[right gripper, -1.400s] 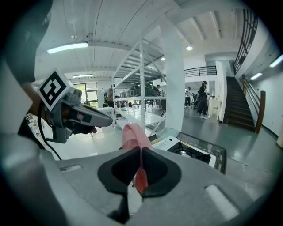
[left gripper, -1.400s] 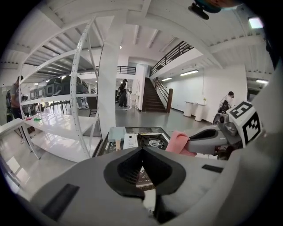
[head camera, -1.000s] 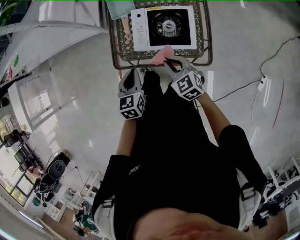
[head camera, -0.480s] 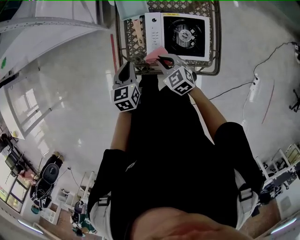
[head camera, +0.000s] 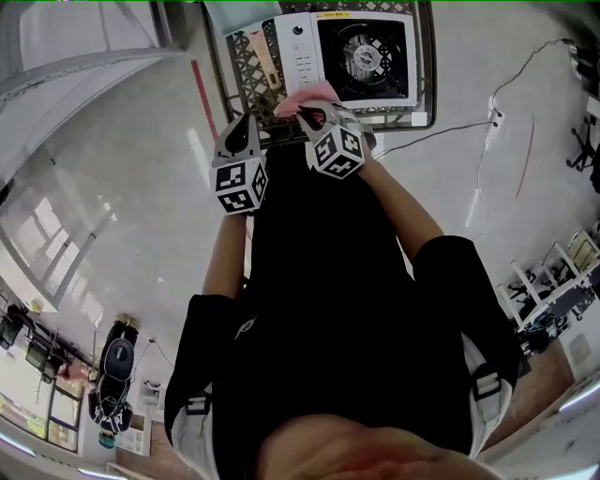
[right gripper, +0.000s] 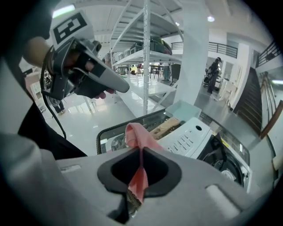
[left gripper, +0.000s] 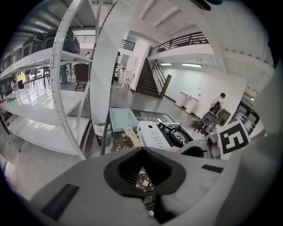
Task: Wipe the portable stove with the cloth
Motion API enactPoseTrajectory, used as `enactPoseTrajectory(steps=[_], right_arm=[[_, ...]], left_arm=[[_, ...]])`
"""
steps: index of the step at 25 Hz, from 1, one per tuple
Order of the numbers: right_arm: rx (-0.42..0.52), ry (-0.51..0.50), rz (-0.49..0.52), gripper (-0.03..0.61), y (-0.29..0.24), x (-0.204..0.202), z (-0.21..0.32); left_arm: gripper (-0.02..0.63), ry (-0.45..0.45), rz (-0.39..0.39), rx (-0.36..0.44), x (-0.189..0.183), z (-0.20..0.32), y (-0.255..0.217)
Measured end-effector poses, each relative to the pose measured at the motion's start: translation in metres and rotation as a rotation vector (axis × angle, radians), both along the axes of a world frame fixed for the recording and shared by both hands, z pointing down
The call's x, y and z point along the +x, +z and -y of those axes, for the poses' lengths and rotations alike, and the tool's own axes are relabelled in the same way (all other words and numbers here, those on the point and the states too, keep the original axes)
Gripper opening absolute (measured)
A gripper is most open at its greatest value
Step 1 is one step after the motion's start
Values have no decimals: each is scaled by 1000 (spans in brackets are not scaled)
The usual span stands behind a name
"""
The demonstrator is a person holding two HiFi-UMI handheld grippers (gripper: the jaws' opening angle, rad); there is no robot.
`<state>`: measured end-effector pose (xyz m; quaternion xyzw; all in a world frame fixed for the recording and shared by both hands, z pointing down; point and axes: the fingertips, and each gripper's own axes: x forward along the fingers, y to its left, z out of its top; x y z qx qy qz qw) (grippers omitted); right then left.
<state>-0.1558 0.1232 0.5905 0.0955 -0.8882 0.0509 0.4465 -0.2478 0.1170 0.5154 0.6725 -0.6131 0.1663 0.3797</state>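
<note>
The white portable stove (head camera: 352, 56) with its black burner sits in a wire basket (head camera: 398, 120) ahead of me. My right gripper (head camera: 314, 112) is shut on a pink cloth (head camera: 305, 94), which hangs at the stove's front left corner, near the control panel. In the right gripper view the cloth (right gripper: 137, 134) is pinched between the jaws of my right gripper (right gripper: 141, 149), with the stove (right gripper: 190, 137) just beyond. My left gripper (head camera: 239, 127) hovers left of the basket, shut and holding nothing. The left gripper view shows my left gripper (left gripper: 142, 150) and the stove (left gripper: 161, 134).
A teal tray (head camera: 239, 14) and a light brown object (head camera: 272, 66) lie in the basket left of the stove. White shelving (head camera: 94, 66) stands at the left. A cable (head camera: 459, 131) and a power strip (head camera: 494, 122) lie on the floor at the right.
Both grippers have shifted left along the basket's front. The cloth has gone from the stove's front edge to its front left corner. Both grippers stay shut.
</note>
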Motion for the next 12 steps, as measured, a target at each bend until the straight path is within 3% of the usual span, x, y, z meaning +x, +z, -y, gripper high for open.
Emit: enactPoseTrajectory(steps=[4,9,12], right_arm=[[-36,-42,1,25,12,-3,-7],[-46,-48,53,25,19,-5,-2],[-47,-57,79,23,20,-4,-4]], left_arm=[[-2,-13,19,-9,9,2,4],[-2,-100,61,-14,11,8,9],[-2,-93,67,-31,25,7,15]])
